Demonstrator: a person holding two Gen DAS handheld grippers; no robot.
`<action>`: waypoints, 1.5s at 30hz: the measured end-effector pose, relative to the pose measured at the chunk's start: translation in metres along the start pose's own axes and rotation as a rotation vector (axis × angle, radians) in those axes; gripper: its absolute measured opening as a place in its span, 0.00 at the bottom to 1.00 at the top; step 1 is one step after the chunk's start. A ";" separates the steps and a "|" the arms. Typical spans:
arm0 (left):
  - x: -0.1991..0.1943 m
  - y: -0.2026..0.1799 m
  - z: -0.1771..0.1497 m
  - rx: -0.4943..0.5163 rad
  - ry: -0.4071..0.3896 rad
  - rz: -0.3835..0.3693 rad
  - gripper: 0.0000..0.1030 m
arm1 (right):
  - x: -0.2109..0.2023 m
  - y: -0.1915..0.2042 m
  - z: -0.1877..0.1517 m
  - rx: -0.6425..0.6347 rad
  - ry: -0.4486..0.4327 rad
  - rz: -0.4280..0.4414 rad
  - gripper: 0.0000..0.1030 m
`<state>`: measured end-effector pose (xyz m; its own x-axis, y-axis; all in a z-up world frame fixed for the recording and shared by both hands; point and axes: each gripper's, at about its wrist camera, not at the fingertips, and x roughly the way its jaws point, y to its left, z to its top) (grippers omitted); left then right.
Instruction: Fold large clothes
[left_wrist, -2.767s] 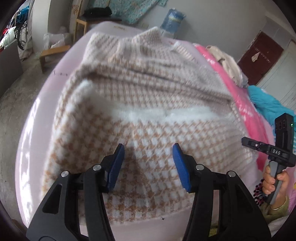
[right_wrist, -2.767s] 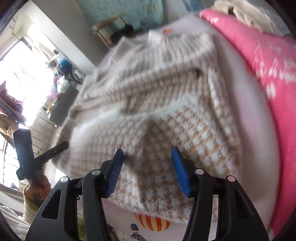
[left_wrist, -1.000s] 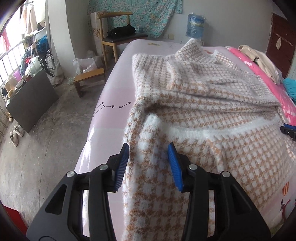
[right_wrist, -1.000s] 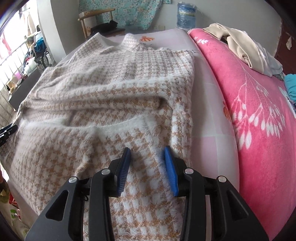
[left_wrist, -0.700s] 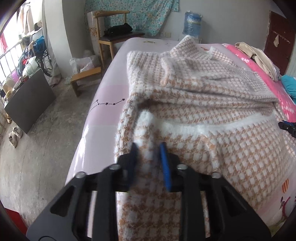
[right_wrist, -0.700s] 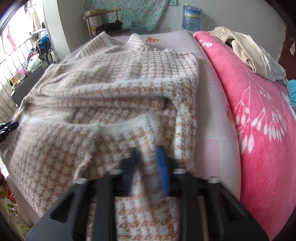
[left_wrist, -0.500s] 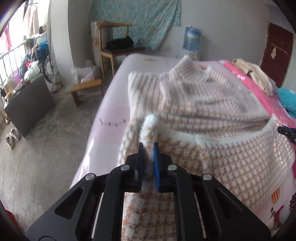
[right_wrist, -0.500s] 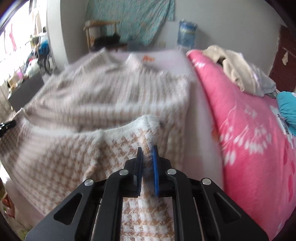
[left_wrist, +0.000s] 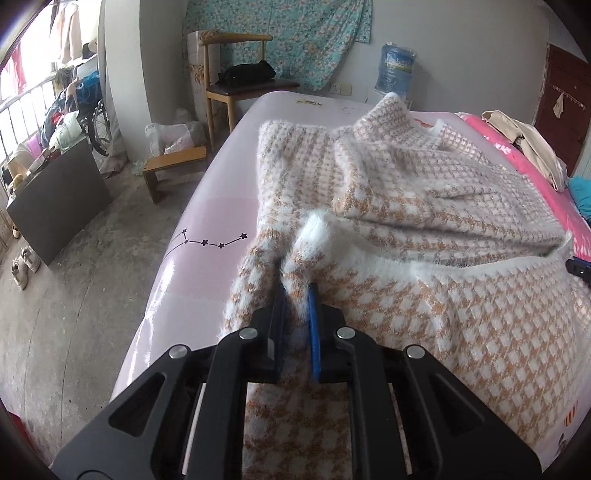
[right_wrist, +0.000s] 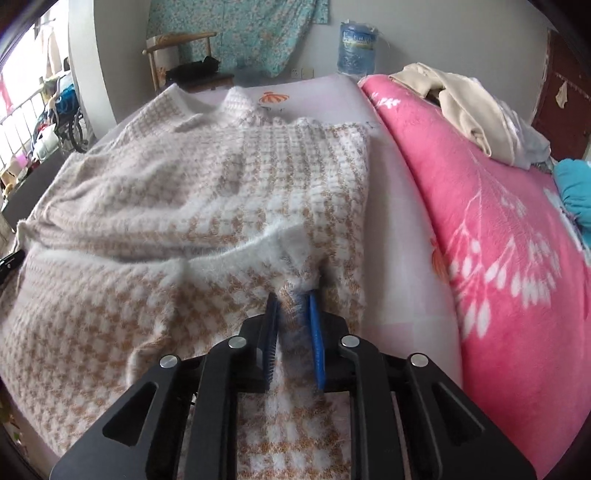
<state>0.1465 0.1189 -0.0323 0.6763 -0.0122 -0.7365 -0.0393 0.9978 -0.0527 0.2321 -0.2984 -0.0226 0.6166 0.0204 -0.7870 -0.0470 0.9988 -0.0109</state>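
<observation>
A fluffy white-and-tan houndstooth sweater (left_wrist: 424, 206) lies spread on the bed, its lower part folded up so the white hem (left_wrist: 436, 269) runs across the body. My left gripper (left_wrist: 295, 295) is shut on the hem's left corner, which stands up in a fuzzy ridge between the blue pads (left_wrist: 313, 325). In the right wrist view the sweater (right_wrist: 177, 192) fills the left half. My right gripper (right_wrist: 293, 301) has the hem's right corner (right_wrist: 291, 240) between its pads (right_wrist: 316, 343), and its jaws are opening while fabric still fills the gap.
The bed's pale pink sheet (left_wrist: 214, 221) drops to a concrete floor at left, with a stool (left_wrist: 173, 166) and a chair (left_wrist: 236, 85) beyond. A bright pink blanket (right_wrist: 498, 229) with piled clothes (right_wrist: 472, 107) borders the sweater on the right.
Both grippers went from open over the hem to shut on its corners, pulling each corner up into a ridge. The right jaws now stand slightly wider than half a second ago.
</observation>
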 end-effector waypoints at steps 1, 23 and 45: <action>0.001 0.001 0.000 -0.003 0.001 -0.003 0.11 | -0.015 -0.001 0.002 0.007 -0.040 -0.029 0.28; -0.097 -0.048 -0.020 0.049 -0.144 -0.419 0.34 | 0.013 0.126 0.003 -0.147 0.067 0.353 0.26; -0.054 -0.133 -0.065 0.257 0.057 -0.460 0.32 | -0.042 0.090 -0.083 -0.196 0.059 0.289 0.22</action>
<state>0.0671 -0.0171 -0.0291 0.5401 -0.4488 -0.7120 0.4383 0.8722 -0.2173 0.1370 -0.2128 -0.0420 0.5095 0.2927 -0.8092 -0.3661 0.9248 0.1040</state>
